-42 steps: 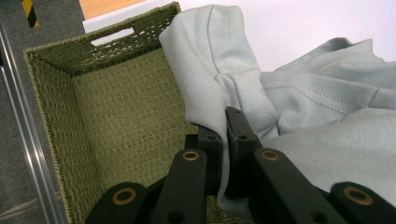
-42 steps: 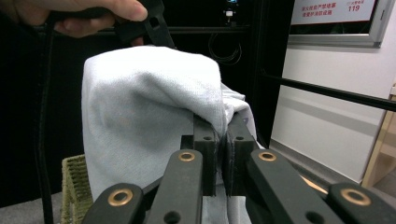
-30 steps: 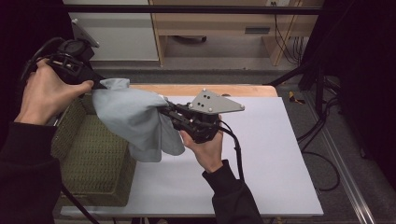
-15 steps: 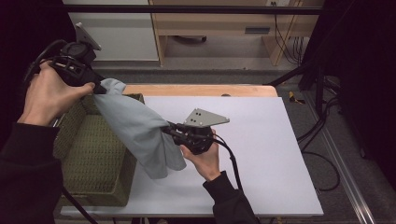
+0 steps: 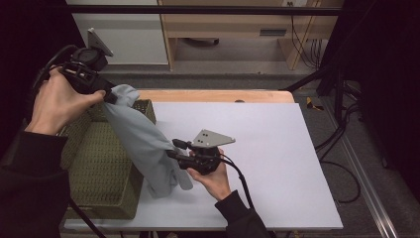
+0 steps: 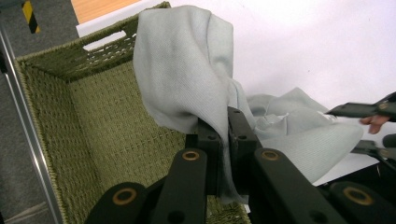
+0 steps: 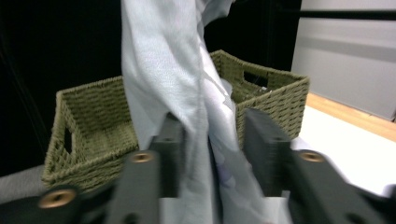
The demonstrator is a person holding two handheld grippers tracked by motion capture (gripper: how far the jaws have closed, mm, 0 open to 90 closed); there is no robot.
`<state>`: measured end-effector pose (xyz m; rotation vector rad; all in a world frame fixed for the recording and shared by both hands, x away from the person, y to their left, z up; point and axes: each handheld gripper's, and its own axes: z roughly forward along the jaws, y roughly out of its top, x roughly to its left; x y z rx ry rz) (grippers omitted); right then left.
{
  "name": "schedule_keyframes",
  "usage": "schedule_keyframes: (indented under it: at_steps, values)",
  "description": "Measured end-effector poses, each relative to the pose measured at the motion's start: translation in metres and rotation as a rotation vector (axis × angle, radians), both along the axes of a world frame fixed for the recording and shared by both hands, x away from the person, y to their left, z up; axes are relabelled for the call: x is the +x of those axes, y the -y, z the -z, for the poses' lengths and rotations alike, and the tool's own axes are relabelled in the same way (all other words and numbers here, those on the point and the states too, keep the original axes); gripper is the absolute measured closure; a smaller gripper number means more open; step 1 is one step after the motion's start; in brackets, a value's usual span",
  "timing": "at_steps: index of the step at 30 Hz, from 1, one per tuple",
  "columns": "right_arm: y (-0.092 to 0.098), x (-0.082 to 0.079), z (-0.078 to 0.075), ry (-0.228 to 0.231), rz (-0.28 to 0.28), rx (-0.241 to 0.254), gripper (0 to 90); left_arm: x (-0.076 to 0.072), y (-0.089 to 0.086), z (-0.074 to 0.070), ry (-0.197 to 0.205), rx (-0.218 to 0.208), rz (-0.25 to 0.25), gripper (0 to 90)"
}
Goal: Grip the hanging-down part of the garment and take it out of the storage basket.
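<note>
White tabletop (image 5: 277, 148) carries a green woven basket (image 5: 94, 163) at left. I note the pale grey cloth (image 5: 143, 144) hanging from my clenched left gripper (image 5: 106, 95), long axis slanting down-right to the table. Right gripper (image 5: 174, 149) jaws, just opening, stand released around it; its view shows the gaps.

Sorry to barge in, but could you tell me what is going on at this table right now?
A person is handling a pale grey cloth with two hand-held grippers beside a green woven basket. The left gripper is shut on the cloth's upper end and holds it up above the basket. The right gripper is low over the white table; its jaws have just been opening, with the hanging cloth between them but no longer pinched. The cloth's lower end rests on the table beside the basket.
</note>
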<state>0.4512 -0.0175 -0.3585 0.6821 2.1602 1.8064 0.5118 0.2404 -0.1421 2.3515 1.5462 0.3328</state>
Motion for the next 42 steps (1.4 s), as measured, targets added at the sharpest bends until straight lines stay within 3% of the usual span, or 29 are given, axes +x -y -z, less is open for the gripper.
schedule_keyframes:
  at_steps: [1,2,4,9,13,25,38,42]
  values:
    - [0.0,0.0,0.0,0.0,0.0,0.0,55.8,0.0,0.0,0.0,0.001,0.001,0.001,85.8]
    - [0.009,-0.004,-0.001,0.009,0.009,0.03,45.1,0.0,-0.001,0.001,0.0,-0.004,0.003,85.8]
    - [0.013,-0.006,-0.001,0.017,0.011,0.034,42.5,0.0,-0.001,0.001,-0.002,-0.008,0.006,85.8]
    - [0.041,-0.017,-0.001,0.023,0.054,0.067,22.3,0.0,-0.001,0.002,0.001,-0.01,0.01,85.8]
    - [0.06,-0.024,0.002,0.016,0.12,0.034,12.5,-0.001,0.001,0.003,0.011,-0.014,0.011,85.8]
    - [0.11,-0.038,0.02,0.025,0.291,0.003,3.9,-0.002,0.0,0.003,0.011,-0.015,0.026,85.8]
    - [0.161,-0.054,0.029,0.048,0.408,0.04,2.7,-0.002,-0.002,0.005,0.013,-0.021,0.032,85.8]
    - [0.168,-0.057,0.033,0.05,0.431,0.036,2.3,-0.002,-0.002,0.004,0.015,-0.025,0.034,85.8]
